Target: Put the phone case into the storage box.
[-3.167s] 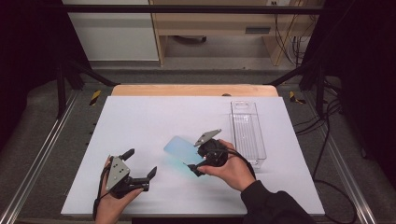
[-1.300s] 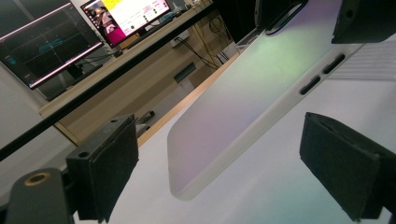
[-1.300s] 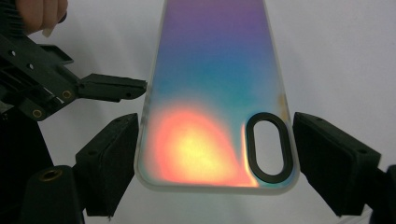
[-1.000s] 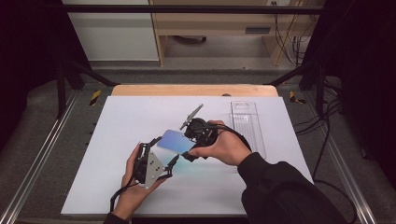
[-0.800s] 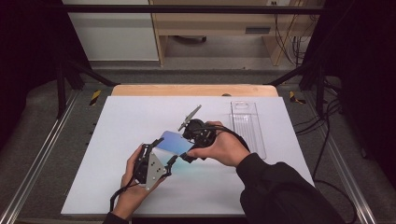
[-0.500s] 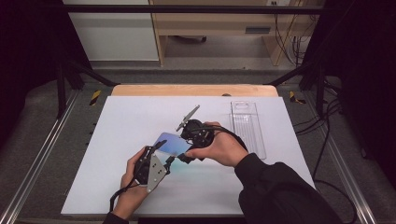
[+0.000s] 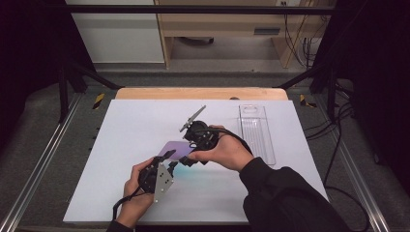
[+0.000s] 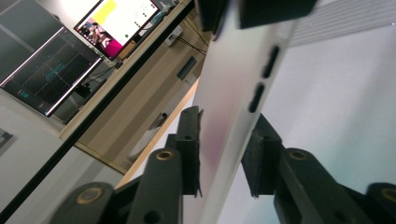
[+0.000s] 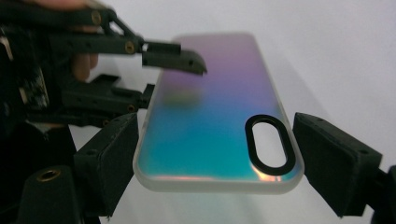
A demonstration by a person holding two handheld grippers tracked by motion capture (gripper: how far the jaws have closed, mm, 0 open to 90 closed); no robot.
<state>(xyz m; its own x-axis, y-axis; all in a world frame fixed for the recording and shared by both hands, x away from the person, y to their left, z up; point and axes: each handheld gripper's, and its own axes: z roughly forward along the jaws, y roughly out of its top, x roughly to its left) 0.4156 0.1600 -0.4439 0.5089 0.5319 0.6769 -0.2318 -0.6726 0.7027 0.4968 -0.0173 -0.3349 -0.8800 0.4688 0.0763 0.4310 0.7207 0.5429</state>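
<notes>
I have the phone case [image 7: 173,148] lifted just off the white desk [image 7: 121,135], near the middle of the high view, with both tools on it. My right tool [image 7: 187,153] comes in from about 3 o'clock of the case and grasps it across its width at the camera-hole end: in the right gripper view the case [image 9: 210,116] lies flat between the two black pads, its iridescent back up, the oval cut-out [image 9: 265,148] toward the pad at 3 o'clock, both long edges meeting the pads.

My left tool [image 7: 169,159] sits at about 7 o'clock of the case in the high view. Its jaws have just been closing with the case between them. In the left gripper view the case [image 8: 233,93] runs edge-on from 6 toward 12 o'clock between the two jaws, side button slots facing the jaw at 3 o'clock; both pads lie right at its faces, so I read it as clenched on the case.

A clear plastic tray [image 7: 256,133] lies on the desk at 3 o'clock, well apart from the case.
</notes>
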